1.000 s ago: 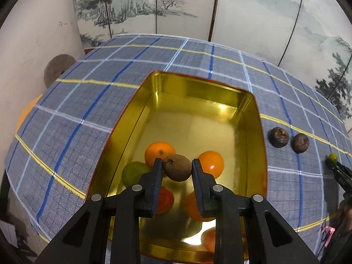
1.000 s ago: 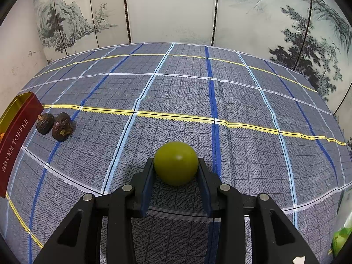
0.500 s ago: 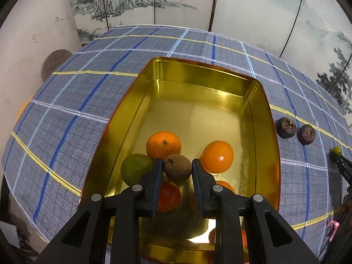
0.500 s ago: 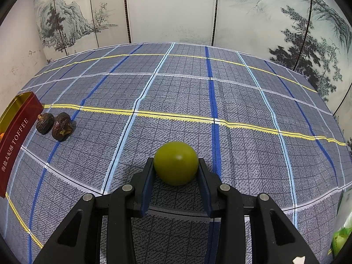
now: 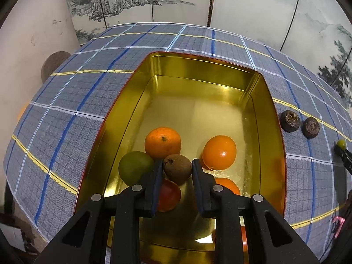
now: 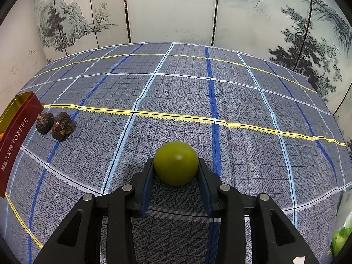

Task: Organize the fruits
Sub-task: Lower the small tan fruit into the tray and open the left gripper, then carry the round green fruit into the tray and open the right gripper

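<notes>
The left gripper (image 5: 177,169) was clamped on a small brown fruit (image 5: 177,169), held above the near end of the gold tin (image 5: 272,118). Directly beneath, at about 6 o'clock from the brown fruit, lay a red fruit (image 5: 168,194); a green fruit (image 5: 134,167) sat at 9 o'clock, one orange (image 5: 162,142) at 11 o'clock and another orange (image 5: 219,151) at 3 o'clock. A release here would likely land the brown fruit on that cluster, and being round it could roll or bounce off toward the bare far half of the tin. The grip looked narrow on a rounded skin, so a tilt might let it slip early.

The right gripper (image 6: 176,167) was closed on a yellow-green fruit (image 6: 176,163) over the checked surface (image 6: 242,92), well apart from the tin, whose red side showed at 9 o'clock. Carrying it across risked brushing the two dark wrinkled fruits (image 6: 54,124) lying just beside that wall, or crowding the left gripper over the tin.
</notes>
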`<action>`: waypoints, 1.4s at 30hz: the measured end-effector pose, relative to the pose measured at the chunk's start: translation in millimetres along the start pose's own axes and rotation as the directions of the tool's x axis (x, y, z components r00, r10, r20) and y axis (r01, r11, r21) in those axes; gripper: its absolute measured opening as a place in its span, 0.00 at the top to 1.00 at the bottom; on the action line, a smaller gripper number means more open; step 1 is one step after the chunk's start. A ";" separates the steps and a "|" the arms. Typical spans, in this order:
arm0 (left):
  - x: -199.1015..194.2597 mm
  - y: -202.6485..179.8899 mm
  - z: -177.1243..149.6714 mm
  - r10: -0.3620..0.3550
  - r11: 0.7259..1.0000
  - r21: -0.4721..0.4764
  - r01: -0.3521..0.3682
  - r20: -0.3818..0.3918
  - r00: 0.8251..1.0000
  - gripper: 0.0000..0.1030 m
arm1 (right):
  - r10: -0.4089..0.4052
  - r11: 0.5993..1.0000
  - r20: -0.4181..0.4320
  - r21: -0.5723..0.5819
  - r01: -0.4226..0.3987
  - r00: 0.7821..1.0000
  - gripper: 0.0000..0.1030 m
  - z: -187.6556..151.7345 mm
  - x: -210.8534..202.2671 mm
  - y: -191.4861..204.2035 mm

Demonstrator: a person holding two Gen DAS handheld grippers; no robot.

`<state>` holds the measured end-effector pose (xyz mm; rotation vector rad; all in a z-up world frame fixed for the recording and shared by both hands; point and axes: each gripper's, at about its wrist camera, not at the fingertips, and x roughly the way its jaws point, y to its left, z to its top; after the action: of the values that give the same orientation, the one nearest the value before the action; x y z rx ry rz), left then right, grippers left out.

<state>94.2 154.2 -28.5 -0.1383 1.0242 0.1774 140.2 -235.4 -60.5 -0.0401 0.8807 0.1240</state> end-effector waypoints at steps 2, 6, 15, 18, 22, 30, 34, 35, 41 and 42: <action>0.3 -0.4 0.0 0.006 1.000 0.007 -0.006 0.000 1.000 0.73 | -0.001 1.000 0.000 -0.001 0.001 1.000 0.66 0.0 -0.1 -0.2; 0.4 -0.7 0.0 0.009 1.000 0.012 -0.009 0.001 1.000 0.73 | 0.000 1.000 0.000 0.000 0.000 1.000 0.66 0.0 -0.1 0.0; -1.6 -1.6 -1.7 0.006 1.000 0.025 -0.006 -0.001 1.000 0.72 | 0.001 1.000 0.000 0.001 -0.001 1.000 0.66 0.1 -0.3 -0.3; -3.5 -1.6 -1.8 0.008 0.999 0.031 -0.008 0.001 1.000 0.70 | 0.000 1.000 0.000 -0.001 0.000 1.000 0.66 0.2 -0.3 -0.2; -6.7 -2.7 -2.3 0.010 0.999 0.038 -0.010 0.010 1.000 0.64 | -0.001 1.000 0.000 -0.001 0.001 1.000 0.67 0.2 -0.6 -1.0; -15.2 -6.2 -3.6 0.011 0.999 0.048 -0.013 0.041 0.999 0.53 | -0.020 1.000 0.002 -0.002 0.020 1.000 0.68 -0.1 -2.1 -2.2; -20.3 -7.9 -4.0 0.011 0.998 0.054 -0.015 0.060 0.998 0.51 | -0.026 1.000 0.007 0.012 0.025 1.000 0.68 0.2 -3.6 0.0; -21.4 -8.5 -4.0 0.014 0.998 0.057 -0.017 0.065 0.998 0.51 | -0.022 1.000 0.011 0.014 0.021 1.000 0.68 0.6 -4.9 0.9; -26.6 -10.3 -5.9 0.018 0.998 0.054 -0.023 0.081 0.997 0.50 | 0.002 1.000 0.044 0.009 -0.002 0.999 0.68 7.1 -21.9 11.7; -27.4 -10.5 -6.5 0.019 0.998 0.051 -0.024 0.083 0.996 0.50 | 0.010 1.000 0.050 0.007 -0.010 0.999 0.68 8.5 -25.4 14.8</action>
<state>77.1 140.4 -8.0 -0.0723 0.9477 0.1746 128.9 -222.3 -35.2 -0.0257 0.8316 0.1308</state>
